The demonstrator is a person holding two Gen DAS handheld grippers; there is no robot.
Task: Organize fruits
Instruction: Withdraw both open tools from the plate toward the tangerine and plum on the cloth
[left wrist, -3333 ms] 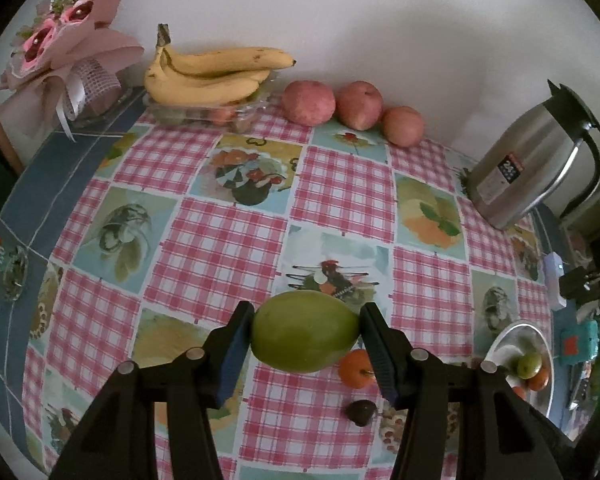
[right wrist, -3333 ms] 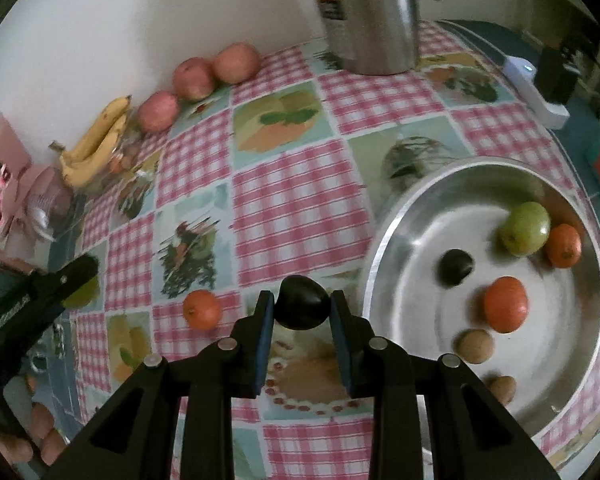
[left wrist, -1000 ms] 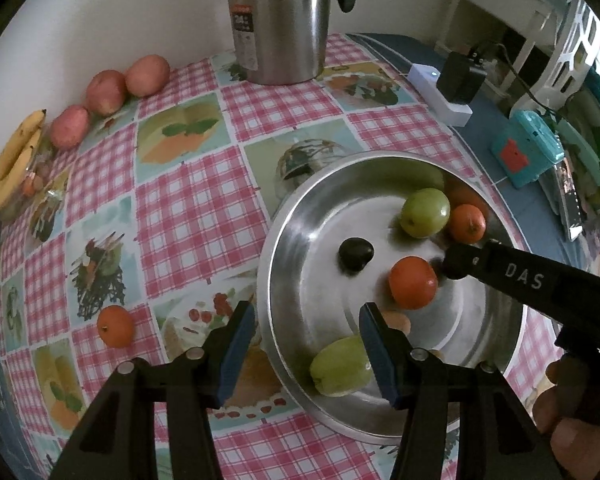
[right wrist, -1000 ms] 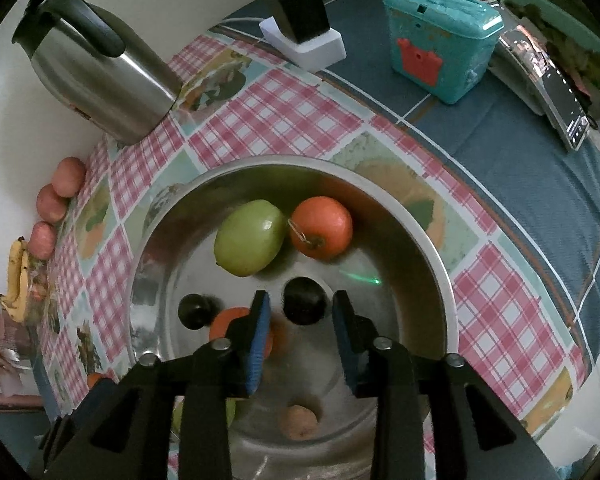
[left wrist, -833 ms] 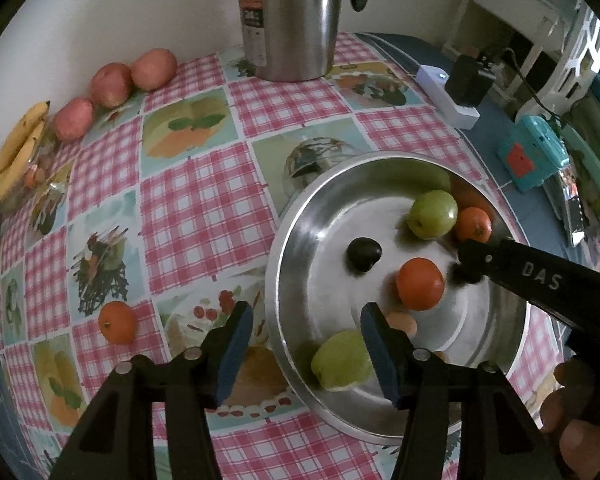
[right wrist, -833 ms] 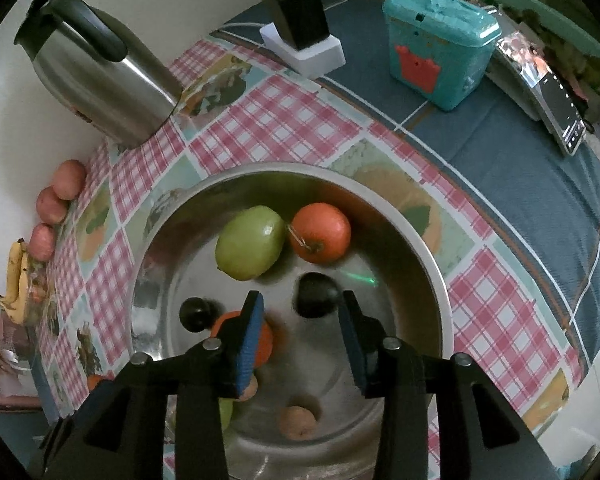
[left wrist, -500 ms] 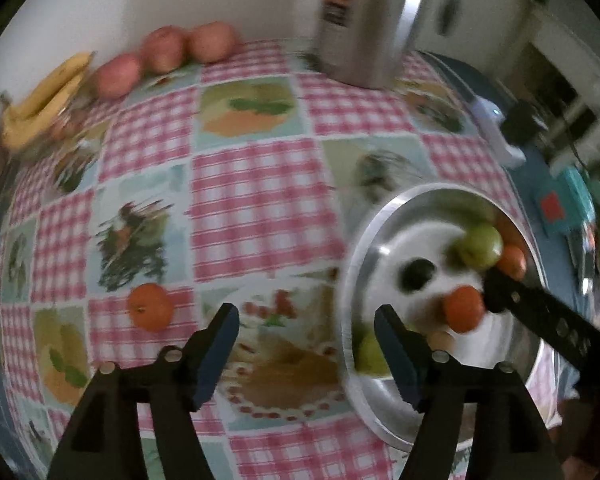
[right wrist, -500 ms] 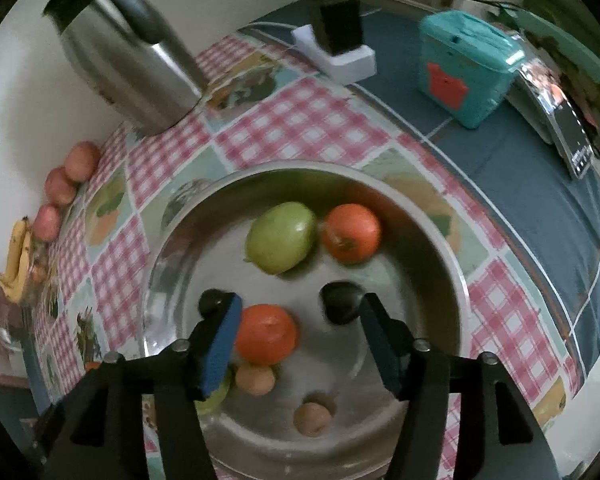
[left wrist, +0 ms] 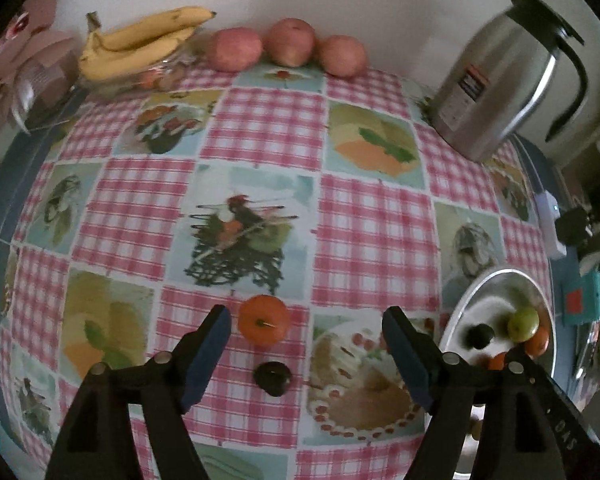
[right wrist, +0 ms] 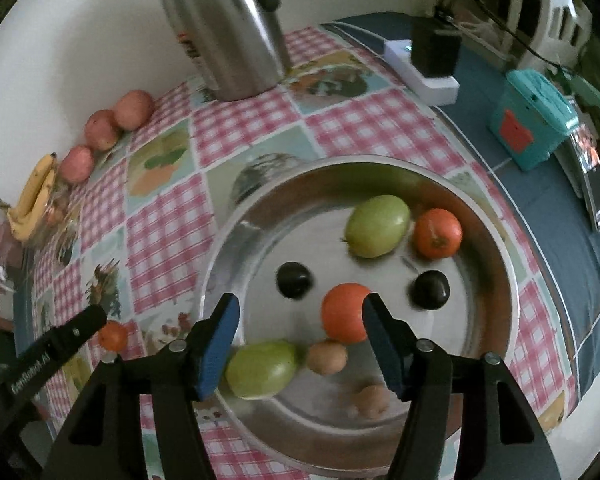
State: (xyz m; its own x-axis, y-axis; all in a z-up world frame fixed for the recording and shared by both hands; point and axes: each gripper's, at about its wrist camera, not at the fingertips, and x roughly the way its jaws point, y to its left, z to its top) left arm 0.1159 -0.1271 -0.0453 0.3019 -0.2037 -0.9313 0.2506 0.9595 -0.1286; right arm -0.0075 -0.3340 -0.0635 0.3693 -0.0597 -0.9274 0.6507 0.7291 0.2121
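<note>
The right tool's arm reads "DAS" in the left wrist view; the flask label is illegible. Left tool, empty, jaws opening, has swung from the steel basin to above an orange and dark fruit on the worktop. Right tool, released and empty, hangs over the basin, where its dark fruit and the green mango now lie.

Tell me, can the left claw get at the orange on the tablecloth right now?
Probably yes. The left claw is empty, its jaws opening, and the orange lies just ahead between them with nothing over it; only the small dark fruit sits nearby.
</note>
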